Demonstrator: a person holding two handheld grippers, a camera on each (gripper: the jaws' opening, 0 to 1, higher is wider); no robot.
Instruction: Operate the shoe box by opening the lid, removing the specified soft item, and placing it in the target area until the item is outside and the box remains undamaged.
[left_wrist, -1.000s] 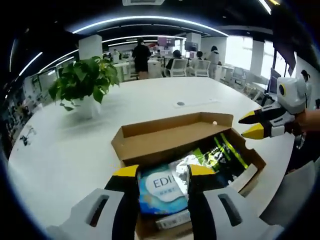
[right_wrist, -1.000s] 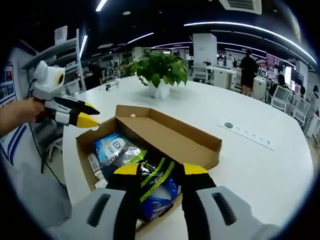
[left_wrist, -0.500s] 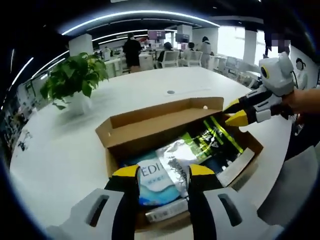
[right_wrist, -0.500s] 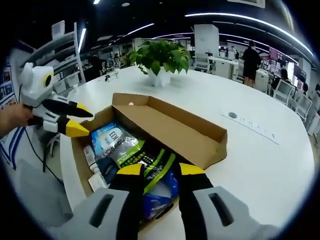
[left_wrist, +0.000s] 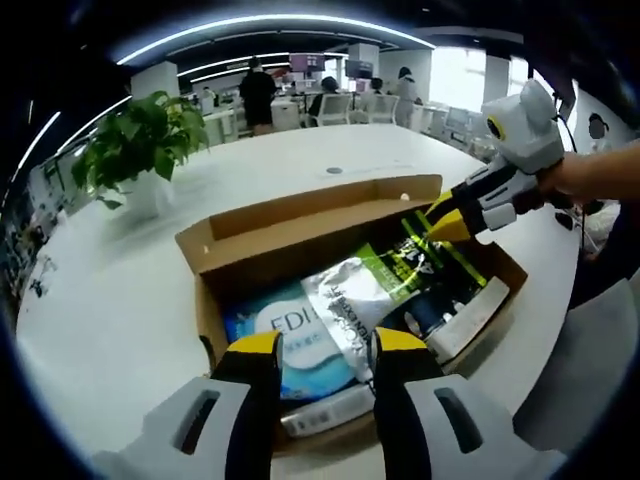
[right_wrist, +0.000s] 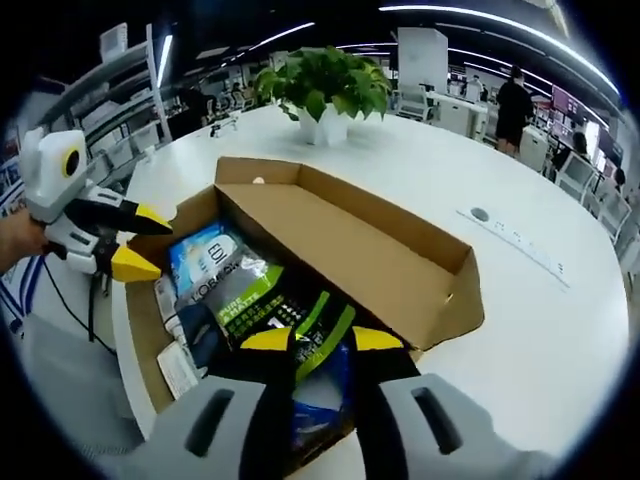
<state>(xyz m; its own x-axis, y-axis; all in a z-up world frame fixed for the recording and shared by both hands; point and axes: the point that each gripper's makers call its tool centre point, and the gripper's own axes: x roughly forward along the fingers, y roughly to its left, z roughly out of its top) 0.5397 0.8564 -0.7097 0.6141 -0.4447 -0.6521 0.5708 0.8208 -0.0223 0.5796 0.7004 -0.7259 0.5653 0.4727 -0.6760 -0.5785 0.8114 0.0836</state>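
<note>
Left gripper view: an open cardboard box (left_wrist: 300, 240) is seen on a white table (left_wrist: 120, 300), its lid (left_wrist: 310, 205) folded back on the far side. Soft packets are packed inside: a blue-and-white pack (left_wrist: 290, 335) lettered "EDI" at the near end, a silver pouch (left_wrist: 350, 300) lying over it, and a black-and-green pouch (left_wrist: 430, 275) toward the right end. A flat white item (left_wrist: 470, 320) is lodged along the right wall. The left gripper (left_wrist: 320, 345) is held over the near end of the box, jaws parted wide with nothing between them. The right gripper (left_wrist: 440, 222) is seen entering from the right, held by a hand (left_wrist: 590, 180), its yellow tips close together at the upper edge of the black-and-green pouch; whether the pouch is pinched cannot be told. A potted plant (left_wrist: 135, 150) stands at the far left of the table, and people (left_wrist: 258, 95) are seen at desks behind. Right gripper view: the right gripper (right_wrist: 322, 342) is seen low over the box (right_wrist: 420, 270), its jaws set narrowly apart, the black-and-green pouch (right_wrist: 290, 315) running under the tips; a grip cannot be confirmed. The blue-and-white pack (right_wrist: 205, 255) lies at the far end, beside the left gripper (right_wrist: 135, 240), whose jaws are spread open at the box's left rim. The plant (right_wrist: 325, 85) stands beyond the box.
</note>
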